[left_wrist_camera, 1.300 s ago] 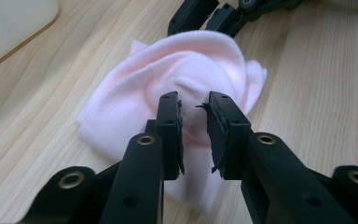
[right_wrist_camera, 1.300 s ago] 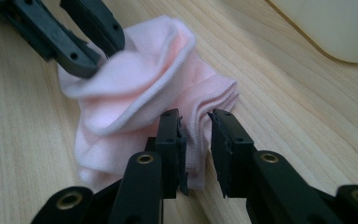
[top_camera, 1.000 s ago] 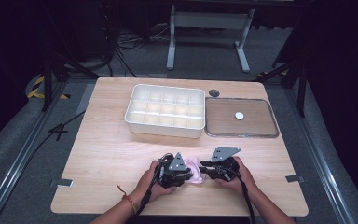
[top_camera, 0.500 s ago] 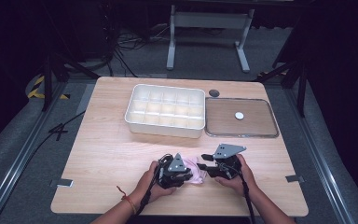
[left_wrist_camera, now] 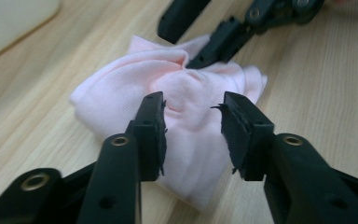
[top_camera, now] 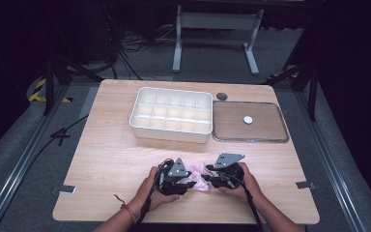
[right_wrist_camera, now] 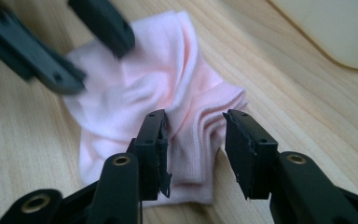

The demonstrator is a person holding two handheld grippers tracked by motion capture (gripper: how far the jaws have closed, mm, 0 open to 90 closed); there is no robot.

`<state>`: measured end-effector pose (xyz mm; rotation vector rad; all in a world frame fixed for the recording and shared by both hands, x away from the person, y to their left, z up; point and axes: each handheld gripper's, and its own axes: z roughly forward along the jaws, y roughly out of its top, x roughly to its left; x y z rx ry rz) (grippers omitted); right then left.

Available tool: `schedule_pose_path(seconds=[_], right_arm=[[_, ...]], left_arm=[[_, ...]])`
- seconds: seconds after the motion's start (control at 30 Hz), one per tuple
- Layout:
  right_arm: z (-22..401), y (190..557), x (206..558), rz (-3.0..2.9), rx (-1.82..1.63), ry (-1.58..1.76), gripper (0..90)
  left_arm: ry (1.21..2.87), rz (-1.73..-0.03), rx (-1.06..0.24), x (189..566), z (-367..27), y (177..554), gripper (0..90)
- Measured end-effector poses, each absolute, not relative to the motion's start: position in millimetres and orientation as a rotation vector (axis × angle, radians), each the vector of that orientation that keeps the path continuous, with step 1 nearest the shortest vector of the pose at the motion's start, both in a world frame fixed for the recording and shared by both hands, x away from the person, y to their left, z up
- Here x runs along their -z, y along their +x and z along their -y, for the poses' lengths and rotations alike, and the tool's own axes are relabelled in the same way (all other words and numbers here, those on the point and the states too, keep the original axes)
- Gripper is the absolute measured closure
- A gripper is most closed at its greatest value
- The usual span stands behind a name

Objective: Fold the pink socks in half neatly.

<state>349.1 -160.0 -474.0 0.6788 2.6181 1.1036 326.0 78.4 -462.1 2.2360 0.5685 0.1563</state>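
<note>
While my left tool [left_wrist_camera: 193, 135] has just been opening, its jaws stand apart over the pink cloth [left_wrist_camera: 186, 121] — my right tool [right_wrist_camera: 193, 149] gapes too, cloth between, gripping nothing, near the desk's [top_camera: 106, 164] front edge.

A pale pink sock [left_wrist_camera: 186, 116] lay bunched and creased on the wooden table [top_camera: 106, 159], near its front edge, folds gathered toward the middle, ribbed cuff end flat.
</note>
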Motion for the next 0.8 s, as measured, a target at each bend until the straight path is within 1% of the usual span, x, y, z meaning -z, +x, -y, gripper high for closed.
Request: schedule_pose_path(seconds=[0.1,0.13,0.4,0.53,0.7,0.73,0.8], right_arm=[[161,349,472,-2.607,-1.105,0.673,58.9],[161,349,472,-2.607,-1.105,0.673,58.9],[165,342,452,-2.525,-1.265,0.629,70.8],[157,337,448,-2.526,-1.297,0.561,72.9],[145,335,455,-2.576,-1.234,0.498,75.2],[144,337,459,-2.596,-1.199,0.499,75.0],[143,340,467,-2.629,-1.168,0.510,74.6]], left_arm=[[2.217,-0.636,-0.162,459,-94,322,53.4],[2.217,-0.636,-0.162,459,-94,322,53.4],[2.201,-0.703,-0.141,462,-107,324,54.2],[2.231,-0.698,-0.148,465,-105,324,54.3],[2.250,-0.712,-0.139,471,-103,324,52.9],[2.259,-0.705,-0.149,472,-104,325,51.8],[2.254,-0.713,-0.127,473,-103,326,49.5]])
